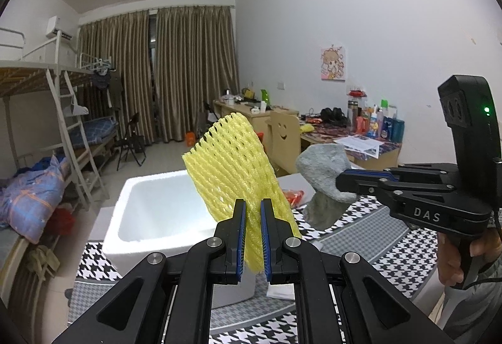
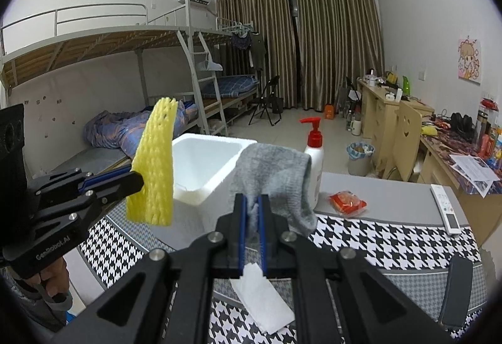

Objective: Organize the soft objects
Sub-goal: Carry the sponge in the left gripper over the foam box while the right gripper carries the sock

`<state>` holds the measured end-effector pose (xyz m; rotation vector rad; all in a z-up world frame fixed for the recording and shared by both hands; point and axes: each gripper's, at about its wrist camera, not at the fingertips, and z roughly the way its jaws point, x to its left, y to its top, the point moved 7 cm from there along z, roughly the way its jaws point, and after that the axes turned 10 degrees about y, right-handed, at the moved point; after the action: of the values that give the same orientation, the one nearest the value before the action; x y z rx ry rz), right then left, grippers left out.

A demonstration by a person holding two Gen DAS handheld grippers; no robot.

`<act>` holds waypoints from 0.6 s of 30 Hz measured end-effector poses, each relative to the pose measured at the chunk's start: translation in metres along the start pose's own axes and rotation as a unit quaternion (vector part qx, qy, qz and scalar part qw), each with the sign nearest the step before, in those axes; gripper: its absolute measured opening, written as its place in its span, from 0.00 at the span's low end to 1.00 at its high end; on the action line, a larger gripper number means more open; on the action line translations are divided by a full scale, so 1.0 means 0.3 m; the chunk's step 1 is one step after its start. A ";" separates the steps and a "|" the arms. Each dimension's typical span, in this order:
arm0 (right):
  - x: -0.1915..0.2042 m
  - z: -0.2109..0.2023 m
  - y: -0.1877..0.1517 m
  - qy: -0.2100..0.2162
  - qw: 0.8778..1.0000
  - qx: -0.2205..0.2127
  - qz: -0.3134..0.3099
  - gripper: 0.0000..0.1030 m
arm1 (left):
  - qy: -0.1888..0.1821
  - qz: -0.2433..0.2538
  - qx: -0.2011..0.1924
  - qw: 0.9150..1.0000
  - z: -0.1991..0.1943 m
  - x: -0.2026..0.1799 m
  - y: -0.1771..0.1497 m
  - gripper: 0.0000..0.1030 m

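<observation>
**Both grippers loaded, held up off the table**

Left gripper (image 1: 252,237) clamps the yellow foam net (image 1: 233,171) by its lower edge; net stands upright above the fingers, just in front of the white foam box (image 1: 141,218). Right gripper (image 2: 251,224) pinches a grey sock (image 2: 276,174), which drapes over to the right of the fingertips. Box sits ahead-left of it, pump bottle (image 2: 313,155) just behind the sock. Red packet (image 2: 346,202) ahead-right, remote (image 2: 445,209) far right, white tissue (image 2: 263,303) below the fingers, all on the houndstooth cloth (image 2: 376,237).
</observation>
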<state>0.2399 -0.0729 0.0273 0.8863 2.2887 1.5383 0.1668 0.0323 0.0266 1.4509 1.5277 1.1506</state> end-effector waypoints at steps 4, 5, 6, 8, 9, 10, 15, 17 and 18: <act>0.003 0.005 0.013 0.000 1.000 -0.003 0.000 0.10 | 0.002 0.001 -0.004 1.000 0.011 0.011 0.014 0.10; 0.004 0.007 0.016 0.000 1.000 -0.004 -0.001 0.10 | 0.002 0.001 -0.005 1.000 0.011 0.012 0.015 0.10; 0.005 0.007 0.020 0.000 1.000 -0.006 -0.002 0.10 | 0.002 0.003 -0.007 1.000 0.013 0.014 0.019 0.10; 0.009 0.008 0.026 -0.001 1.000 -0.009 -0.003 0.10 | 0.004 0.004 -0.009 1.000 0.016 0.017 0.025 0.10; 0.010 0.010 0.030 -0.001 1.000 -0.010 -0.003 0.10 | 0.004 0.003 -0.011 1.000 0.017 0.019 0.028 0.10; 0.012 0.013 0.033 -0.001 1.000 -0.011 -0.003 0.10 | 0.005 0.002 -0.012 1.000 0.019 0.025 0.029 0.10; 0.019 0.027 0.044 -0.003 1.000 -0.011 -0.005 0.10 | 0.009 0.001 -0.014 1.000 0.031 0.040 0.040 0.10; 0.024 0.031 0.046 -0.002 1.000 -0.011 -0.006 0.10 | 0.012 -0.001 -0.016 1.000 0.039 0.054 0.048 0.10; 0.028 0.034 0.050 -0.001 1.000 -0.012 -0.008 0.10 | 0.013 -0.002 -0.018 1.000 0.041 0.061 0.053 0.10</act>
<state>0.2437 -0.0564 0.0376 0.8604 2.2650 1.5538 0.1820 0.0513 0.0388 1.4127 1.5198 1.1925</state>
